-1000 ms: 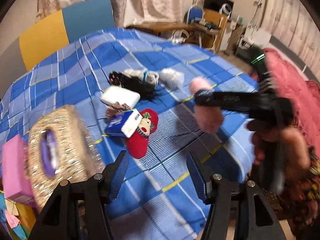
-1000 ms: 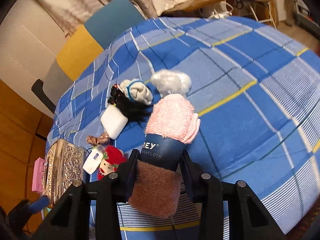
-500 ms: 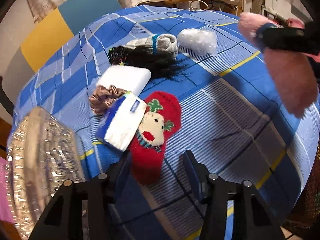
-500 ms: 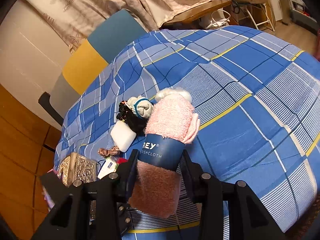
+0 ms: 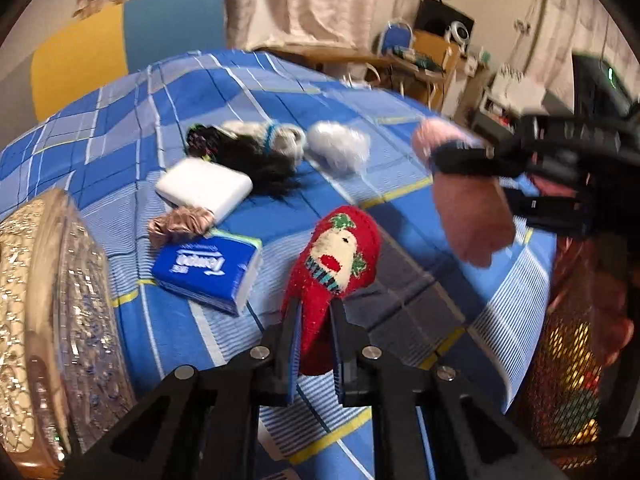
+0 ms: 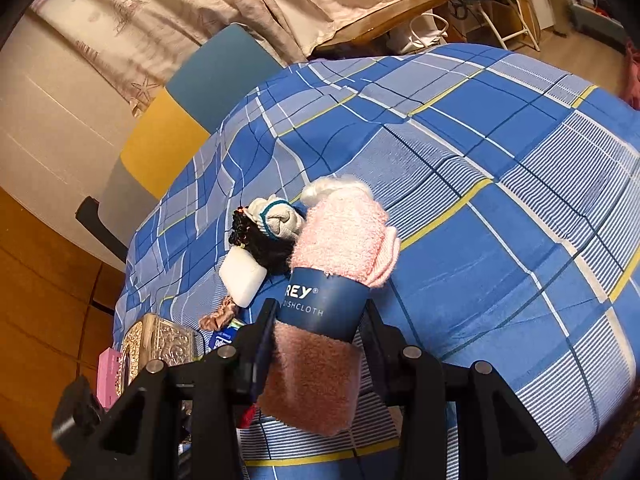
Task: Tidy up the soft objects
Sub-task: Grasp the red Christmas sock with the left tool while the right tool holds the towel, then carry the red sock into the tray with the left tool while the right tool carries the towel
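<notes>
While both grippers are over the bed, the scene reads as follows.

Left gripper: the left gripper [image 5: 314,322] has just been closing, and its black jaws now pinch the lower end of a red knitted Christmas sock with a cream face and green holly [image 5: 334,264], which rises from the jaws and leans over the bedspread.

Right gripper: the right gripper [image 6: 320,320] clamps a rolled pink fluffy dishcloth with a dark blue paper band [image 6: 332,280]; the pads press on the band, with pale pink pile above it and darker pink pile hanging below. In the left wrist view this roll [image 5: 466,216] hangs above the bed, to the right of the sock.

Surface: a blue plaid bedspread with white and yellow lines [image 5: 400,184] covers the bed.

Loose items: a blue and white tissue pack [image 5: 208,270] lies just left of the sock. Beyond it lie a rose satin scrunchie [image 5: 180,226] touching a white rectangular sponge block [image 5: 204,190], then a black wig-like tuft of hair [image 5: 256,160] with a grey rolled sock bearing a teal stripe [image 5: 276,138], and a white fluffy ball [image 5: 338,146].

Container: an ornate silver-gold embossed box [image 5: 52,320] stands at the left edge of the bed, with a pink box [image 6: 107,372] beside it.

Background: a yellow and blue headboard [image 5: 132,40] and beige curtains [image 5: 304,0].
</notes>
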`<state>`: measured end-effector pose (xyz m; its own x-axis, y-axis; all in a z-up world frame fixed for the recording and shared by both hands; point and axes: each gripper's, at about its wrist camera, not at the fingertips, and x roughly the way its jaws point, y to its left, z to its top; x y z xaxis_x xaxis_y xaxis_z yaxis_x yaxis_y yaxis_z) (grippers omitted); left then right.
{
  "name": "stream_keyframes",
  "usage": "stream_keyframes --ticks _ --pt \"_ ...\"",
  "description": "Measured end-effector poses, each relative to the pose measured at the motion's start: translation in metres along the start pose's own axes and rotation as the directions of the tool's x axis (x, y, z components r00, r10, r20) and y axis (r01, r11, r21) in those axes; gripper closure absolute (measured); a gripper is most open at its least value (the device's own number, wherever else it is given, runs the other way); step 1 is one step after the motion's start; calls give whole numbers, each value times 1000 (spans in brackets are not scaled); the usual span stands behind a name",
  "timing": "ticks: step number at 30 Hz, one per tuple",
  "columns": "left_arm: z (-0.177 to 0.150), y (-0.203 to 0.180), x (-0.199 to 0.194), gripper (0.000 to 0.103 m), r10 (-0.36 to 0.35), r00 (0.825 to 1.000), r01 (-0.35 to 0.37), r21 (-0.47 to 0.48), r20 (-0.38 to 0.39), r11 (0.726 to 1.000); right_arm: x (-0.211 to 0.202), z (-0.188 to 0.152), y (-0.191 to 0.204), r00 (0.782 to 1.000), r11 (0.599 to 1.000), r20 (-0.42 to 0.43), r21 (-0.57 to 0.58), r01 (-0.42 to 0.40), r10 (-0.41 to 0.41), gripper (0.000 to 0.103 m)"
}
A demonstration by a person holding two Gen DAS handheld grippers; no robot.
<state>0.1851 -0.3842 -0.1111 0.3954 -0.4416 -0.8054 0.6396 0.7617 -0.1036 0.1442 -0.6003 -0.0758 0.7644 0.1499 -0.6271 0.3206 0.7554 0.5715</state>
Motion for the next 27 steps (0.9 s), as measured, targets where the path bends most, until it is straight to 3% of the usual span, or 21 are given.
stream_keyframes --ticks 1,3,6,14,15,18,27 --pt "0 -1 4 78 -2 1000 2 4 -18 1000 1 0 0 1000 1000 -4 -1 -1 1 62" --pt "0 -3 17 65 25 996 -22 33 -82 999 1 -1 1 1000 1000 -6 -5 2 -2 62" --pt "3 -7 24 58 74 993 -68 66 -94 996 0 0 1 1000 1000 -3 -5 3 -3 62" --pt "13 -18 33 60 48 995 -36 133 -88 990 3 0 -2 1000 1000 -16 6 17 -17 62" --pt "12 -18 34 73 54 994 -42 130 -92 991 3 0 -3 1000 1000 -19 4 20 -20 62" --pt "10 -10 29 84 38 996 -30 91 -85 995 4 0 -3 999 1000 -21 3 25 -25 62" --pt "-1 -12 -19 85 -97 995 98 22 -21 995 12 -4 -5 998 999 -48 -1 43 -43 62"
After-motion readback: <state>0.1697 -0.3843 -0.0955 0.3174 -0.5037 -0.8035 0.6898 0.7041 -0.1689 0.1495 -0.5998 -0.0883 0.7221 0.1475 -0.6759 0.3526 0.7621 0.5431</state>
